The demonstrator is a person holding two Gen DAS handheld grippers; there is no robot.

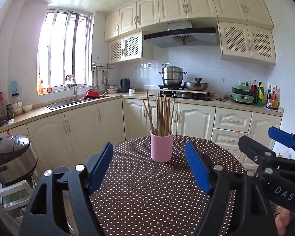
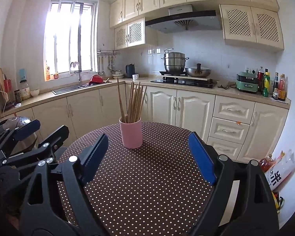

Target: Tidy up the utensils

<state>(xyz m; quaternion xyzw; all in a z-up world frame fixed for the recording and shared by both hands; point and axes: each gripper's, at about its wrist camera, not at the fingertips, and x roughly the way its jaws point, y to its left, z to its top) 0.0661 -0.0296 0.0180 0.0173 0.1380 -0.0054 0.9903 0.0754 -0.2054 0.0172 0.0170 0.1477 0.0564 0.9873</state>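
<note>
A pink cup stands upright on the far part of a round table with a brown polka-dot cloth. Several wooden chopsticks stand in it, leaning outward. My left gripper is open and empty, a short way in front of the cup. The right gripper shows at the right edge of the left wrist view, open. In the right wrist view the cup and chopsticks sit ahead, left of centre. My right gripper is open and empty. The left gripper shows at the left.
A rice cooker stands on a stool left of the table. Kitchen counters with a sink and a stove run behind. A rice bag and bottle sit on the floor at the right.
</note>
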